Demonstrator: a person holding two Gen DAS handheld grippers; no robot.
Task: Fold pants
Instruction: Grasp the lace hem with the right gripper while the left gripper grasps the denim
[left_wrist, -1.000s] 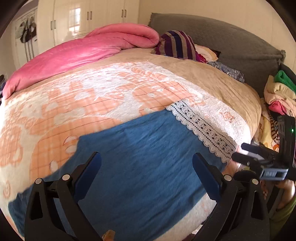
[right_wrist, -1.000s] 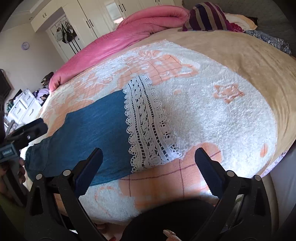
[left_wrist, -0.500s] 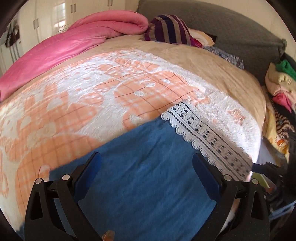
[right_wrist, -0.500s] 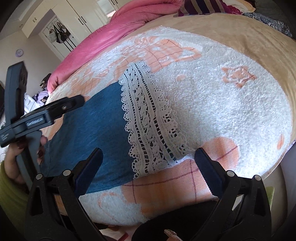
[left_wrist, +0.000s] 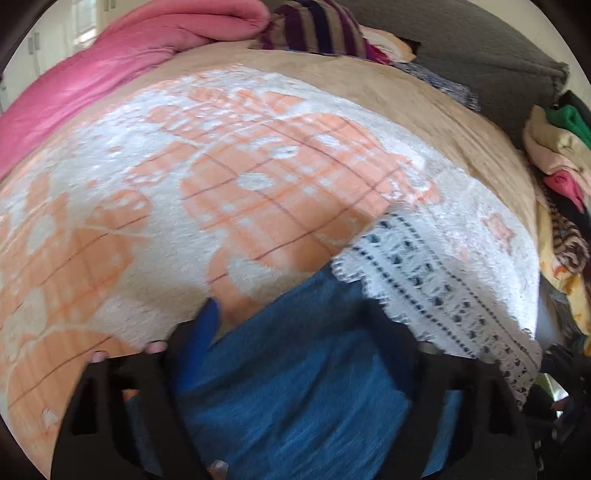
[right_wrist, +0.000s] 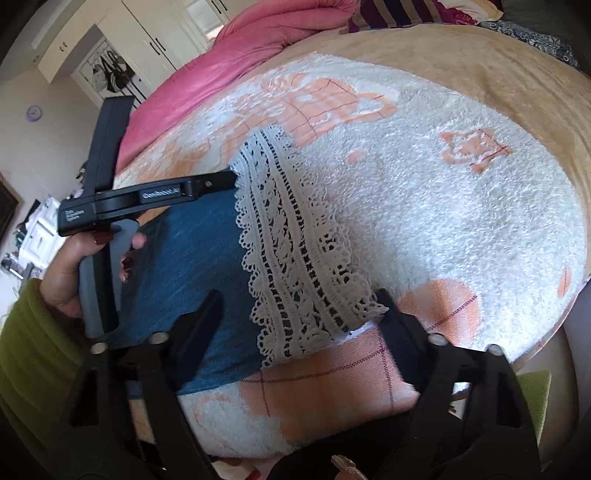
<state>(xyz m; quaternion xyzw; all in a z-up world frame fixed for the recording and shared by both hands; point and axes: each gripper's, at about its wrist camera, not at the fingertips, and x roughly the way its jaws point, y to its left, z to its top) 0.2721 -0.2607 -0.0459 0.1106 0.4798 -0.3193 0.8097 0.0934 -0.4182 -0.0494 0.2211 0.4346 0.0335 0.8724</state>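
Pants (right_wrist: 192, 280), blue with a wide white lace hem (right_wrist: 299, 258), lie flat on the near part of the bed, hem end toward the right. Right gripper (right_wrist: 295, 314): jaws spread wide, nothing between the pads, hovering at the lower hem corner; the left finger sits over blue fabric, the right finger at the lace edge. Left gripper (left_wrist: 295, 325): view is motion-blurred, jaws look spread wide over the blue cloth near its upper edge, the blue left pad (left_wrist: 207, 325) at the fabric border; whether it touches cloth cannot be told. In the right view the left gripper body (right_wrist: 122, 199) is seen side-on, nose at the top corner of the lace, held by a hand (right_wrist: 74, 273) in a green sleeve (right_wrist: 29, 350).

Surface: fluffy white-and-orange blanket (right_wrist: 443, 229) with grid lines and a star patch, spread over a tan bedspread (right_wrist: 480, 66). Pink duvet (left_wrist: 110, 74) is bunched along the far left side, with a striped purple cushion (left_wrist: 317, 29) beside it at the head. Grey headboard (left_wrist: 480, 44) sits behind. A pile of mixed clothes (left_wrist: 557, 147) is stacked off the bed's right side. White wardrobe doors (right_wrist: 155, 37) and hanging bags (right_wrist: 110, 74) are at far left, with a small round clock (right_wrist: 34, 112) on the wall.
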